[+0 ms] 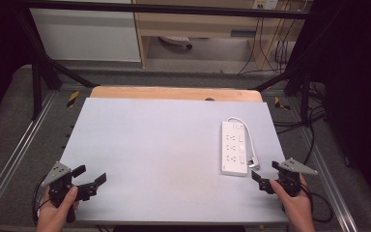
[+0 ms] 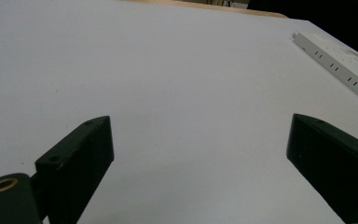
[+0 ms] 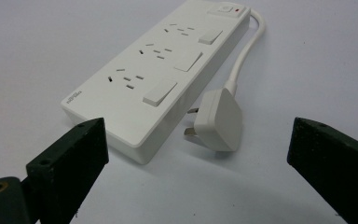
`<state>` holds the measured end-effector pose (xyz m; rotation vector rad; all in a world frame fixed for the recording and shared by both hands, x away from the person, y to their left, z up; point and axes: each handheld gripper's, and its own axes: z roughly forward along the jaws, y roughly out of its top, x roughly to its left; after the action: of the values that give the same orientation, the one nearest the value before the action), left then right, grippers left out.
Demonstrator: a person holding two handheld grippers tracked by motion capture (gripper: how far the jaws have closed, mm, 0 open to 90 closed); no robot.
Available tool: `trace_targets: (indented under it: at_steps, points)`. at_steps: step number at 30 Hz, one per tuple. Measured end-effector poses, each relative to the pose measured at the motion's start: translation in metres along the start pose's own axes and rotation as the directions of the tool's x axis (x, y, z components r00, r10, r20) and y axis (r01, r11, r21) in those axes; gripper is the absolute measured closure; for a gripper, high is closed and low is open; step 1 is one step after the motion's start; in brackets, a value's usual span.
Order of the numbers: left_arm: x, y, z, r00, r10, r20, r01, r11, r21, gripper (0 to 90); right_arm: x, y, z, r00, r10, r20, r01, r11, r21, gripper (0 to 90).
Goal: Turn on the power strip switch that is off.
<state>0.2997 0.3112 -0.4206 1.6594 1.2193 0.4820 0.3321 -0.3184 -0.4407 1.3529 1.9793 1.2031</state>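
High view: a pale grey table [image 1: 164, 145] seen from above. A white power strip [image 1: 234, 147] lies toward the right side, its long axis running away from the person, its cable looping along its right edge. The left gripper [image 1: 91, 176] hovers at the near left corner, jaws spread, holding nothing. The right gripper [image 1: 265, 176] sits just short of the strip's near end, jaws also apart and empty.

Left gripper view: bare table between the wide jaws; the strip [image 2: 340, 67] lies well off at upper right.

Right gripper view: the strip [image 3: 161, 74] has three sockets, each with a rocker switch, and a master switch at the far end. Its white plug [image 3: 219, 119] lies on its side, just beside the strip's near right edge, pins toward the strip. To grasp well, the right gripper should probably centre on the plug body, clear of the cable, and close across its flat sides.
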Motion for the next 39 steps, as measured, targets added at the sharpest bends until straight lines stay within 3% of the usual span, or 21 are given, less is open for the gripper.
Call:
trace_targets:
  at_steps: [10,15,24,27,28,31,39]
  points:
    - [-0.001,-0.001,0.002,0.9999,0.006,-0.015,-0.006,1.0000,0.005,7.3,0.000,0.002,-0.002,1.0000,0.006,0.003,-0.006,1.000,0.013,5.3]
    - [-0.001,-0.001,0.004,0.9997,0.011,-0.023,-0.011,0.9999,0.011,7.3,0.001,0.004,-0.003,0.9993,0.037,-0.004,-0.037,0.999,0.037,5.4]
    - [-0.002,-0.001,0.005,0.9994,0.022,-0.025,-0.021,0.9996,0.016,7.2,0.007,0.011,-0.008,0.9996,0.025,-0.015,-0.025,1.000,-0.001,6.4]
    - [-0.002,0.000,0.006,0.9992,0.027,-0.029,-0.027,0.9996,0.011,7.1,0.010,0.016,-0.010,0.9998,0.013,-0.018,-0.013,1.000,-0.027,10.2]
    - [-0.001,0.003,0.009,0.9991,0.024,-0.033,-0.024,0.9997,0.005,6.8,0.012,0.022,-0.011,0.9999,-0.001,-0.012,0.001,0.999,-0.046,16.4]
    - [-0.001,0.006,0.012,0.9992,0.018,-0.035,-0.018,0.9998,-0.009,7.0,0.014,0.028,-0.011,0.9999,-0.012,-0.004,0.011,0.998,-0.066,23.9]
    - [0.000,0.011,0.024,0.9993,0.028,-0.025,-0.028,0.9996,0.007,7.0,0.016,0.034,-0.014,0.9997,-0.020,-0.011,0.019,0.997,-0.068,36.1]
